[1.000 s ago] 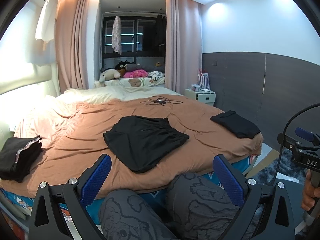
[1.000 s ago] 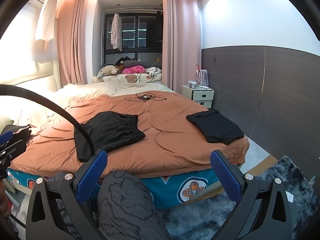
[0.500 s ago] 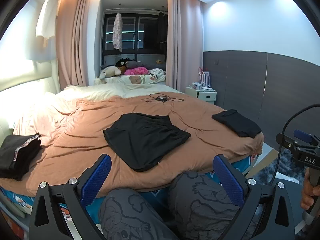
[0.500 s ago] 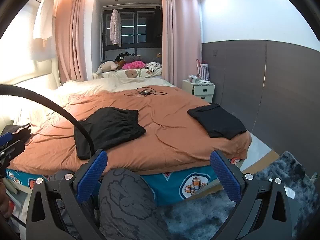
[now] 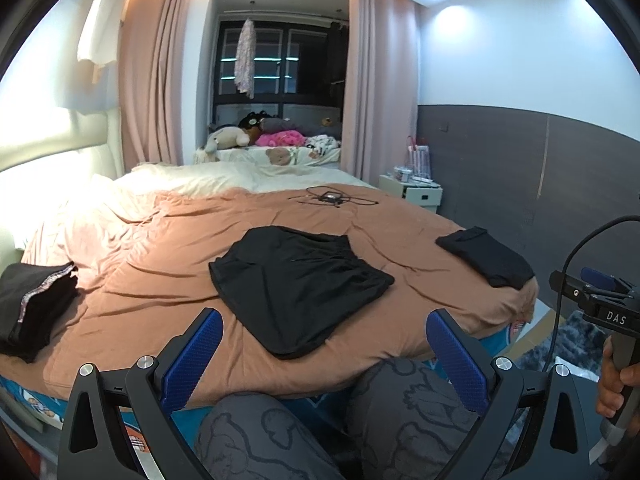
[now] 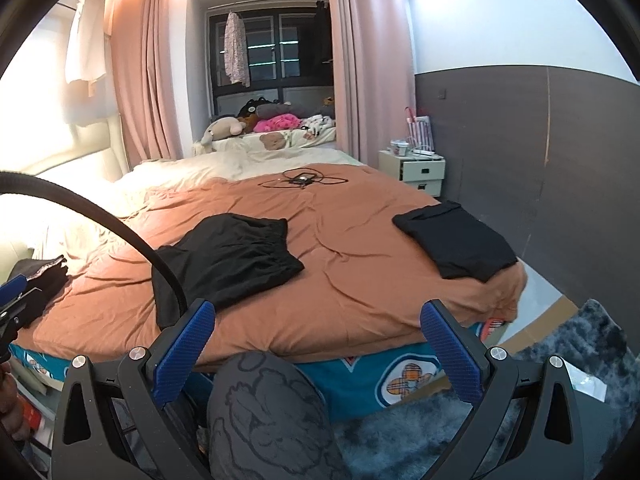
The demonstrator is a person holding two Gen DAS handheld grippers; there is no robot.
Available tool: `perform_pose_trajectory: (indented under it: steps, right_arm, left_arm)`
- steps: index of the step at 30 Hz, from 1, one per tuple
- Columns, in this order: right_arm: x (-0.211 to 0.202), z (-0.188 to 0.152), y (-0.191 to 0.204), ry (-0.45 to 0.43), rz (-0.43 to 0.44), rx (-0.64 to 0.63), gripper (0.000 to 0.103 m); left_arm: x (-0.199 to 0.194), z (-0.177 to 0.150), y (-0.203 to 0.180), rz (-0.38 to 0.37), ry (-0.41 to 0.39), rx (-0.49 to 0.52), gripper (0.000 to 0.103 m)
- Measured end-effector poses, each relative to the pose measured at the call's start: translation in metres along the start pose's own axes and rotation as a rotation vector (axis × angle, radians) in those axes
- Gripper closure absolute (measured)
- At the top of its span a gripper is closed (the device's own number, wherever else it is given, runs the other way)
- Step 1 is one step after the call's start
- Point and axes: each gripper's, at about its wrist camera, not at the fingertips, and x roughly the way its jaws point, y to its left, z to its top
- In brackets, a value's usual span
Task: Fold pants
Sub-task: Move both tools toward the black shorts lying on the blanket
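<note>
Black pants (image 5: 298,280) (image 6: 228,262) lie spread flat on the orange bedspread (image 5: 160,256) (image 6: 352,256), near its front edge. My left gripper (image 5: 320,334) hovers open in front of the bed, short of the pants, with nothing between its blue pads. My right gripper (image 6: 316,324) is also open and empty, off the bed's front edge and to the right of the pants. A person's knees in grey patterned trousers (image 5: 400,400) (image 6: 264,404) sit below both grippers.
A folded black garment (image 5: 488,256) (image 6: 456,240) rests at the bed's right corner. A dark stack of clothes (image 5: 32,308) (image 6: 38,284) sits at the left edge. Cables with a device (image 5: 332,199) lie far back. A nightstand (image 6: 420,170) stands by the wall; a grey rug (image 6: 560,360) covers the floor.
Both grippers have drifted slightly nearer and higher over the bed's front edge; the pants look a bit larger. Nothing was grasped and the clothes have not moved.
</note>
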Motion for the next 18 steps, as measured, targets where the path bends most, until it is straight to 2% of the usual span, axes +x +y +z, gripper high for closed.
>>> perform_pose_trajectory:
  steps: [9, 18]
  right_arm:
    - [0.039, 0.017, -0.003, 0.018, 0.049, -0.008, 0.000]
    - [0.079, 0.032, -0.017, 0.078, 0.103, 0.024, 0.000]
  left_arm:
    - [0.037, 0.004, 0.024, 0.061, 0.059, -0.042, 0.000]
    - [0.081, -0.001, 0.054, 0.115, 0.145, -0.120, 0.000]
